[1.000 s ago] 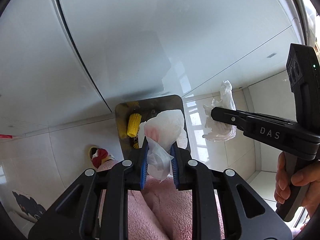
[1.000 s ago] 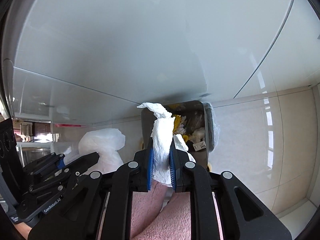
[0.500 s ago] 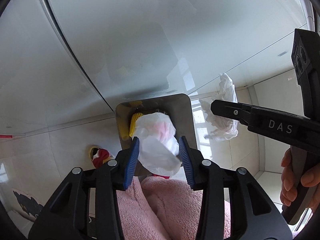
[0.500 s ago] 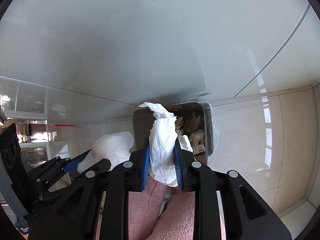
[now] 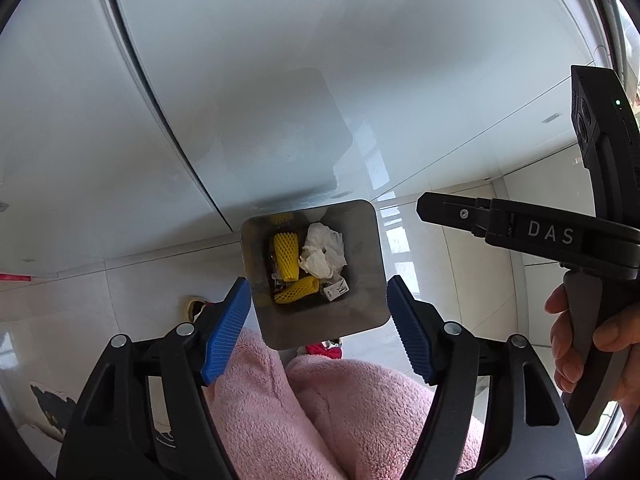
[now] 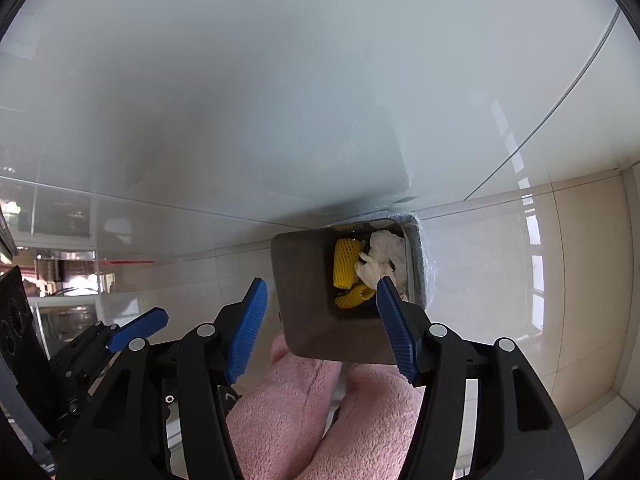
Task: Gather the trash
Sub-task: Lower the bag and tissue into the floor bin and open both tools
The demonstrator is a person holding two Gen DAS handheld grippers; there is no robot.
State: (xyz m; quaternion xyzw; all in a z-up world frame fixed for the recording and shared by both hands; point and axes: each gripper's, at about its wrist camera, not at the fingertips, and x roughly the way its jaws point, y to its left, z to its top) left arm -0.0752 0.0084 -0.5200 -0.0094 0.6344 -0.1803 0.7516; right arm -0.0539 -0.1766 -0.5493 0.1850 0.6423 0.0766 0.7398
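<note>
A square metal trash bin (image 5: 370,280) stands on the floor below both grippers. Crumpled white tissues (image 5: 324,254) and yellow foam nets (image 5: 285,256) lie inside it. My left gripper (image 5: 318,328) hangs over the bin's near edge, its jaws opening with nothing between the blue pads. In the right wrist view the same bin (image 6: 304,280) holds the tissues (image 6: 382,258) and a yellow net (image 6: 344,264). My right gripper (image 6: 322,328) is over it, jaws opening and empty too.
Pink fleece trousers (image 5: 320,412) fill the bottom of both views. Glossy white cabinet fronts (image 5: 240,80) rise behind the bin. A hand (image 5: 592,340) holds the right gripper's handle. A slipper (image 5: 196,306) lies on the tiled floor left of the bin.
Both grippers were shut on white tissues and have opened. The tissues dropped out of the jaws and now lie in the bin.
</note>
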